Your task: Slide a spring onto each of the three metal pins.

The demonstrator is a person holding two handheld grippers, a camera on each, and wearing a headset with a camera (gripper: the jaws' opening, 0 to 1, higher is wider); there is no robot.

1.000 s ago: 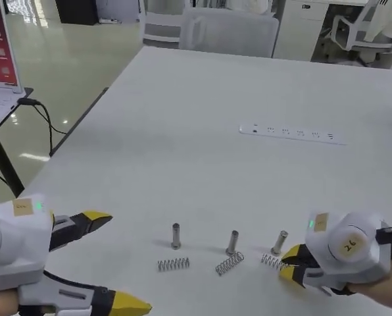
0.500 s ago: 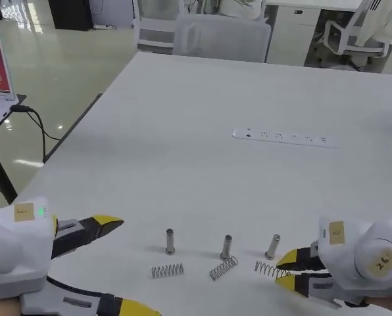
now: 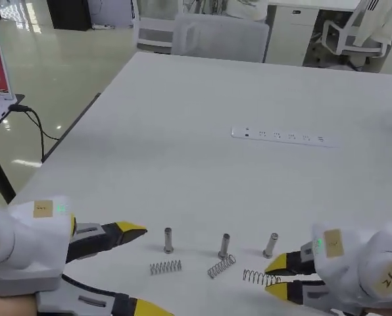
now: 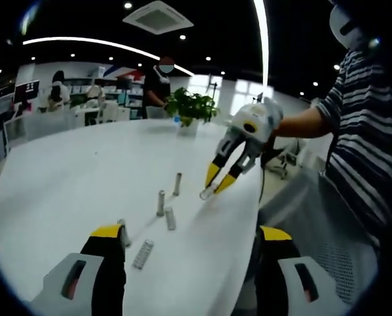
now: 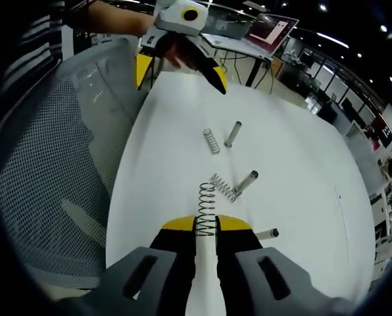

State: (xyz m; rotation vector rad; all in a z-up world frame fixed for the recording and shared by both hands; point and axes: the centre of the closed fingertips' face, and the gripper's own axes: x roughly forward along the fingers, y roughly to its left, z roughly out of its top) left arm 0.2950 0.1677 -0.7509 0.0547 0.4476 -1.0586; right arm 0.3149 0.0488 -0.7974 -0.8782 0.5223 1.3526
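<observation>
The right hand-held gripper (image 5: 207,225) is clenched on one end of a spring (image 5: 207,201), which sticks out ahead of its jaws, near the right pin (image 3: 271,244). The left hand-held gripper (image 3: 145,268) is released, its jaws wide apart, low over the white surface (image 3: 202,171). The middle pin (image 3: 225,245) and left pin (image 3: 168,239) stand upright in the same row. A second spring (image 3: 165,267) lies near the left pin; a third spring (image 3: 221,266) lies slanted just beside the middle pin
</observation>
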